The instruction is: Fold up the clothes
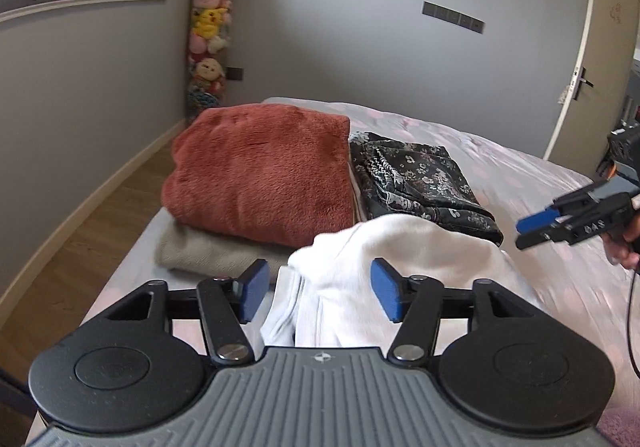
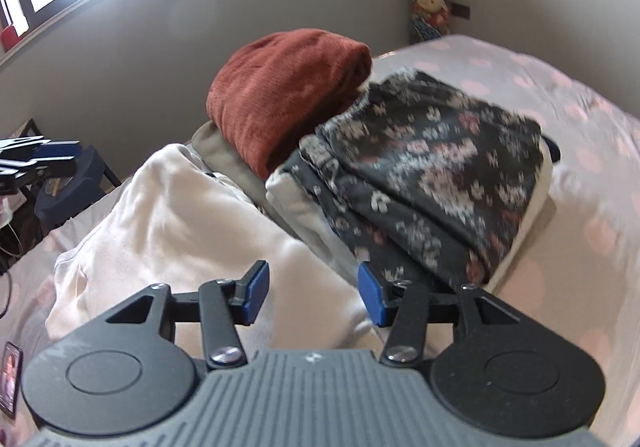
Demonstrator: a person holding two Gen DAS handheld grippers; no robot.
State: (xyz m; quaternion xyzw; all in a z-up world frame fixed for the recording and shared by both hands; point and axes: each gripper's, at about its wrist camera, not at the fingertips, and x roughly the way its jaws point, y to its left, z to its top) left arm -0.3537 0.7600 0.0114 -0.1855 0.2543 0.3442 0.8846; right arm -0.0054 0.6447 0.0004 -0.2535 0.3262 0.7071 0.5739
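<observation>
Lying on the bed (image 1: 500,151), the white garment (image 1: 400,259) is the landmark for this entry; it sits bunched and partly folded on the pink-spotted sheet.

Left gripper (image 1: 320,293): jaws spread, blue pads clear of the cloth on both sides. A fold of the white garment shows in the gap between them, but the pads do not press on it.

Right gripper (image 2: 312,295): jaws also spread, above the near edge of the white garment. Nothing pinched. In the left wrist view the same gripper appears to the right of the garment, apart from it, held by a hand (image 1: 624,247).

Beyond the white garment, touching its far edge:
- rust-red fleece (image 1: 260,175), folded, resting on a beige folded piece (image 1: 200,251);
- dark floral garment (image 1: 416,179), folded, just beside the red fleece, on a pale layer (image 2: 296,203) whose edge shows in the right wrist view.

Farther past the garment, in the room corner: a tall column of plush toys (image 1: 208,31). A door (image 1: 580,67) stands at the far right of it.

Right wrist view is motion-blurred; the floral pattern's detail is unreadable there.
</observation>
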